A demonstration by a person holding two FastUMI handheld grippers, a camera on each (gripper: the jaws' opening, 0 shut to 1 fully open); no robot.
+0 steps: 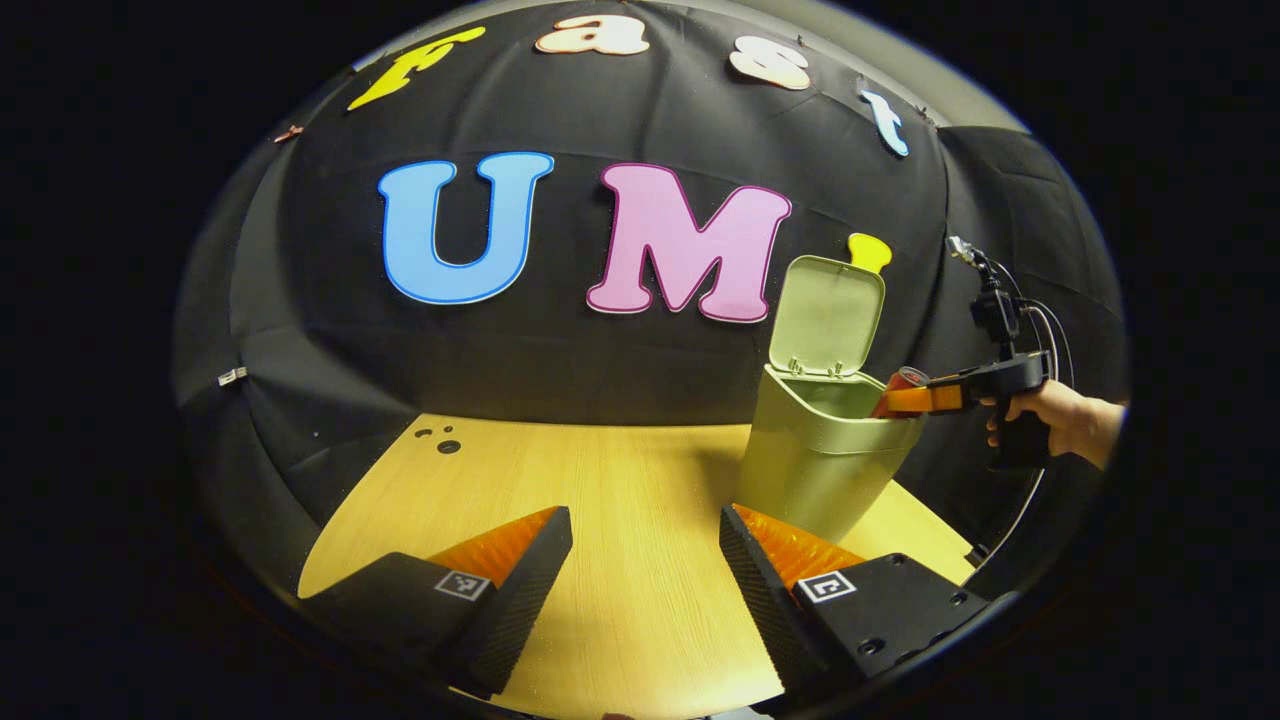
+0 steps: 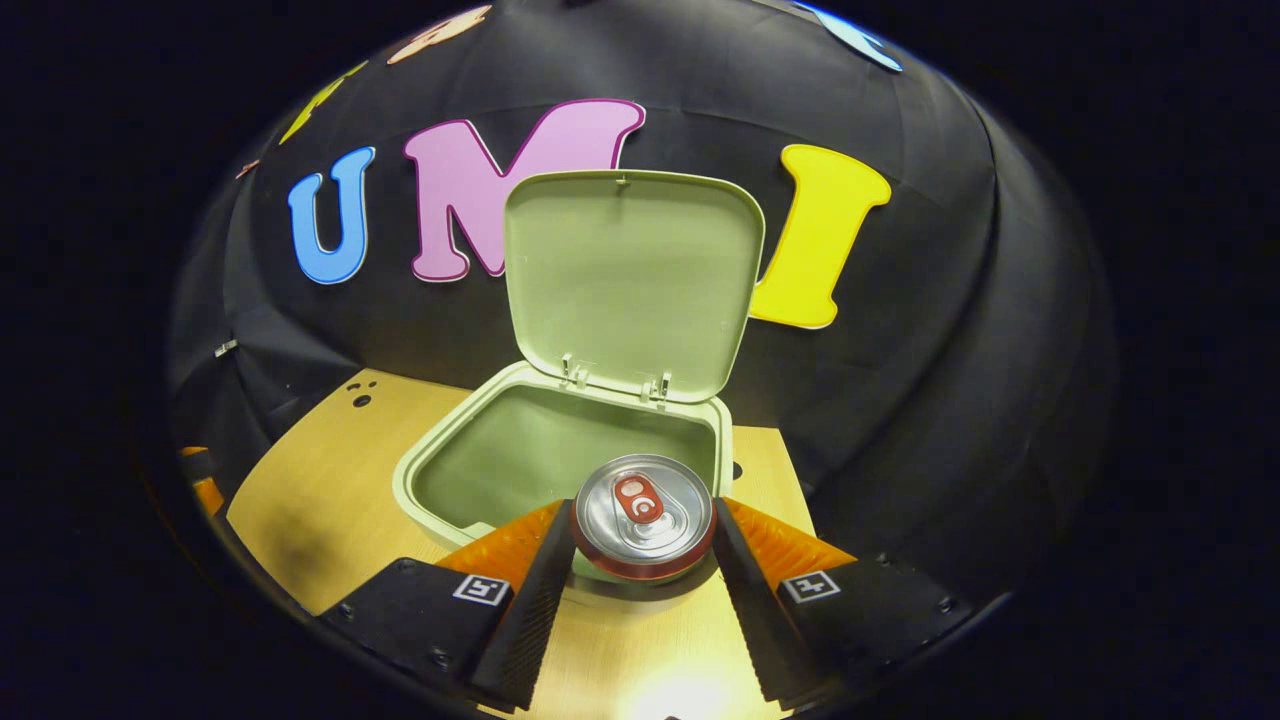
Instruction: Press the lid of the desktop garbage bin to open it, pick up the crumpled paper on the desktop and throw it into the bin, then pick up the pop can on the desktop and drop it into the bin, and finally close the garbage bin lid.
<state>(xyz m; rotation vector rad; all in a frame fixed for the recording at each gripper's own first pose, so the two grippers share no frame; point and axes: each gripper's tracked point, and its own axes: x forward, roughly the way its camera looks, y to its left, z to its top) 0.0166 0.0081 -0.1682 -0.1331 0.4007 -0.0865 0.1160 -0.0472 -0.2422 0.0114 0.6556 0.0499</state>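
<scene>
Pale wood is what we see first in the left gripper view: a light-grained worktop [image 1: 640,520] running back to the black cloth wall. Our left gripper [image 1: 645,555] hangs low over that wood with its fingers [image 1: 520,580] spread wide apart and nothing between them. To the right stands the green bin [image 1: 815,465], upright on the worktop, its lid [image 1: 828,315] tipped up and back on its hinges so the mouth is open. Beyond the bin, the right gripper [image 1: 905,398] reaches in from the right side, gripped by a hand [image 1: 1060,420], with a cable looping down behind it. Between its fingers sits the red can [image 1: 900,385], held right at the bin's far rim, just above the opening and partly hidden by the wall of the bin.

Turning to the right gripper view, we look straight along the right gripper [image 2: 642,555] at the can [image 2: 645,515], its silver top and red tab facing us. Both fingers [image 2: 535,590] press against its sides, one on each flank, so the can is clamped firmly. It hangs at the near edge of the bin [image 2: 440,470], whose open mouth lies just behind it, and the raised lid [image 2: 632,285] stands upright past that. We cannot make out the inside bottom of the bin. Bare worktop [image 2: 300,500] shows to the left of the bin.
</scene>
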